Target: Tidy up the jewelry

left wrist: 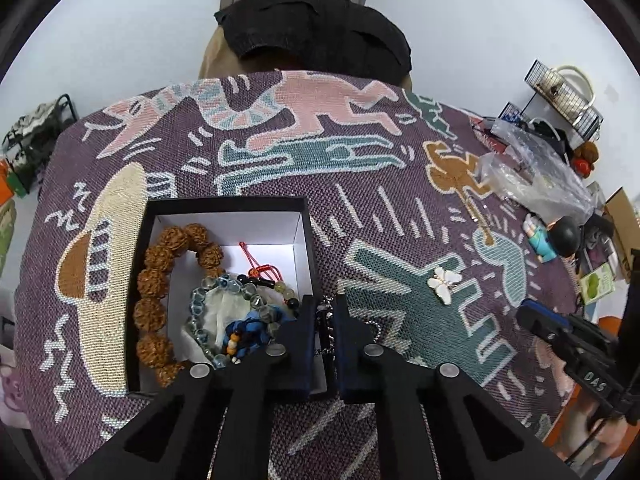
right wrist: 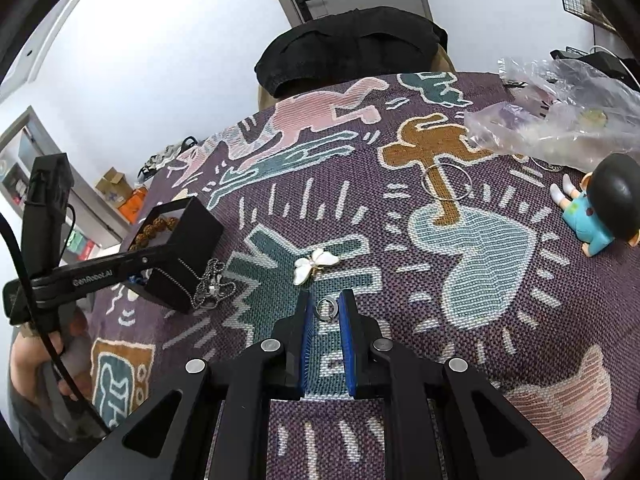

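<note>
Both hand-held grippers are closed on jewelry. Left gripper point(left wrist: 325, 312) has its jaws nearly together on a silver ball chain point(right wrist: 210, 285), at the near right corner of the one black box point(left wrist: 224, 205); the chain hangs down the box's outer wall onto the patterned cloth point(left wrist: 360, 216). Its arm reads "GenRobot.AI" in the right wrist view. Right gripper point(right wrist: 327, 310) pinches one small silver ring point(right wrist: 327, 307) between its blue pads, low over the cloth.

Inside the box lie one bracelet of big brown seeds point(left wrist: 156, 280), one of clear bluish beads point(left wrist: 224, 292) and a red cord point(left wrist: 256, 266). On the cloth, between the grippers, sits one white butterfly brooch point(left wrist: 444, 284). Farther right lie one thin wire hoop point(right wrist: 448, 182), one plastic bag point(right wrist: 560, 120) and one doll point(right wrist: 600, 208).
</note>
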Demonstrator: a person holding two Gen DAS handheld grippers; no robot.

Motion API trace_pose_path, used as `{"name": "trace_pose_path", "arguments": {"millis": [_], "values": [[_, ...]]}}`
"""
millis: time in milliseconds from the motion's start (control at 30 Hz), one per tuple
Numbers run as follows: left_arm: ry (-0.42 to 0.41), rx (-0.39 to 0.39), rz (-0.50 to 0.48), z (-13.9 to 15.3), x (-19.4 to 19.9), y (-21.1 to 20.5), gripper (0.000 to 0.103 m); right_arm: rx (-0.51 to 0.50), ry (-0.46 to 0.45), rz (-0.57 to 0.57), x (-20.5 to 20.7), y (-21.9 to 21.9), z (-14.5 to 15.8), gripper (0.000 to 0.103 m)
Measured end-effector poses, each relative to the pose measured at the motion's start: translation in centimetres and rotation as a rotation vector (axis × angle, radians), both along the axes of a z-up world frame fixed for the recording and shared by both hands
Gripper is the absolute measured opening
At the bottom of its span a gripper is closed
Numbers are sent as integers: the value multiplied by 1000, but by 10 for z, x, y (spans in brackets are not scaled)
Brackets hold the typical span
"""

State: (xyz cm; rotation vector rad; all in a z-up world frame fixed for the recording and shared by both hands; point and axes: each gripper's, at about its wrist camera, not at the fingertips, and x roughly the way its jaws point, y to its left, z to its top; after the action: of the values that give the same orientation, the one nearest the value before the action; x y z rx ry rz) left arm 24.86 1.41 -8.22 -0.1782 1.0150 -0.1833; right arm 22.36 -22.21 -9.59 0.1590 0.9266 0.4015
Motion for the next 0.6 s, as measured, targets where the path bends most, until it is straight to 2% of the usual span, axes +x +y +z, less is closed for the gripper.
{"name": "trace_pose_path", "arguments": {"millis": [333,600], "values": [[-85,22,-8,30,-9,1,3,-3,-7,8,-3,7,4,14],[-204,24,1,88,-21,5,3,-2,-52,30,-5,17,28,14]]}}
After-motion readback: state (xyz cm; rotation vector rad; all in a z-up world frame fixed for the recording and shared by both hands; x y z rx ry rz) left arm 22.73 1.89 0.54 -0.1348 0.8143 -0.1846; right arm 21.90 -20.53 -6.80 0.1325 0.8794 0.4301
